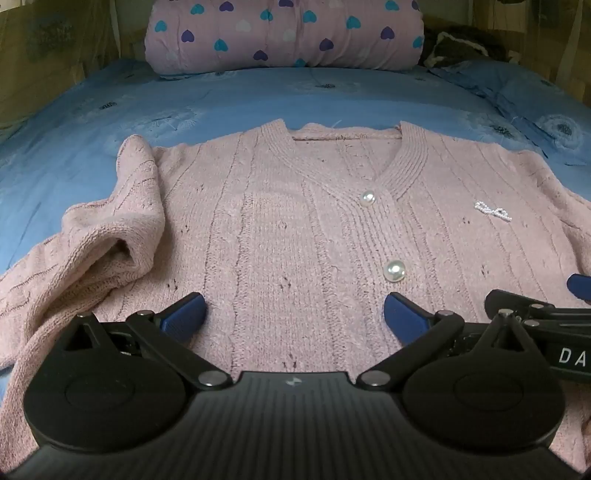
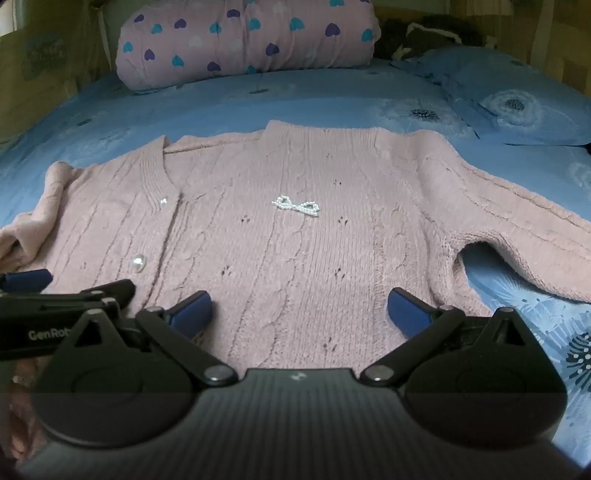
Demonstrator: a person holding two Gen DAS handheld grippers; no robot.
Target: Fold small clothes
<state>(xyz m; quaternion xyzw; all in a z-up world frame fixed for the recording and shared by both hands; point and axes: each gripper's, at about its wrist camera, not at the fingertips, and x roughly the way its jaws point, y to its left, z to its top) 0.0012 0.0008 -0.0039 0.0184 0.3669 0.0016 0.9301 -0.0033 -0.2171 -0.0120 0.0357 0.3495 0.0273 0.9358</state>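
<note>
A pink knit cardigan (image 1: 295,221) with pearl buttons (image 1: 394,271) and a small beaded bow (image 2: 296,206) lies front up on the blue bed sheet (image 1: 258,99). Its left sleeve (image 1: 110,236) is bunched and folded over beside the body. Its right sleeve (image 2: 517,221) stretches out to the right. My left gripper (image 1: 295,314) is open and empty over the lower hem area. My right gripper (image 2: 299,312) is open and empty over the lower right front. Each gripper shows at the edge of the other's view.
A pink rolled quilt with heart prints (image 1: 284,33) lies across the head of the bed. A blue pillow (image 2: 517,99) sits at the back right, with dark fabric (image 2: 424,33) behind it. Wooden walls stand on both sides.
</note>
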